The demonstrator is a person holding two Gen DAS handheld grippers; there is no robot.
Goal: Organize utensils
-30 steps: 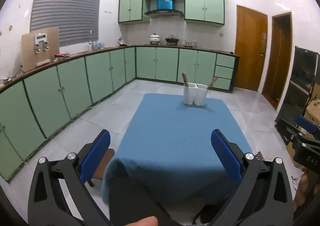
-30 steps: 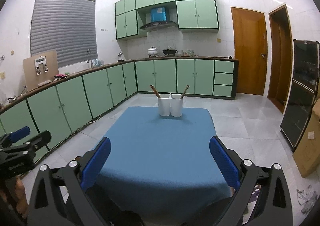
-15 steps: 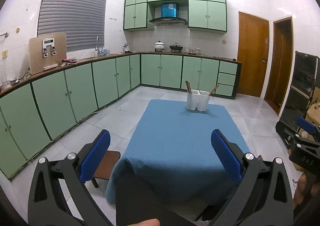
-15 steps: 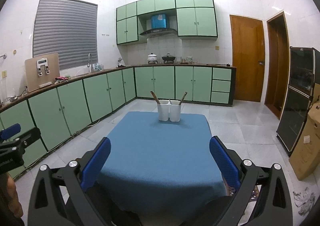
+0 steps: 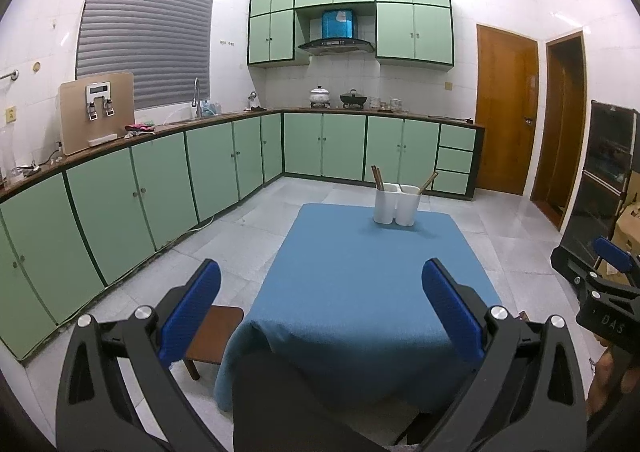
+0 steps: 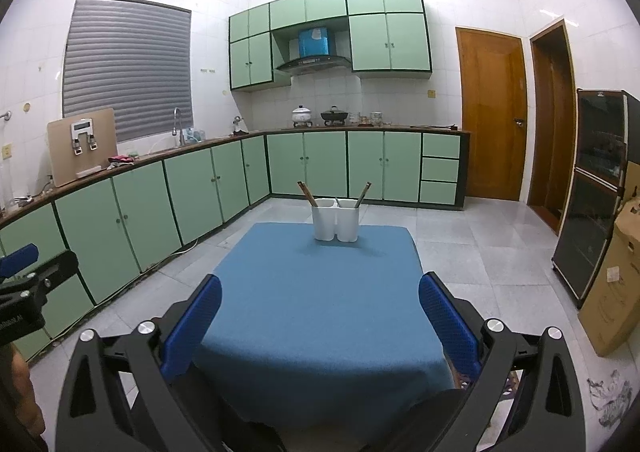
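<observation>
My left gripper (image 5: 320, 292) released, right gripper (image 6: 320, 300) released, both empty. White utensil holder (image 6: 335, 220) far end of blue counter (image 6: 320, 292), wooden utensils (image 6: 307, 193) inside.

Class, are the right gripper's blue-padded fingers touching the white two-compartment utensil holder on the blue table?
Apart. The right wrist view shows the right gripper open over the table's near end, with bare blue cloth before the white utensil holder.

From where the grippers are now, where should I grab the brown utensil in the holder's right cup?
Grip the brown utensil on its bare upper handle, coming from above. It leans up and right out of the white holder, whose cup hides its lower part.
</observation>
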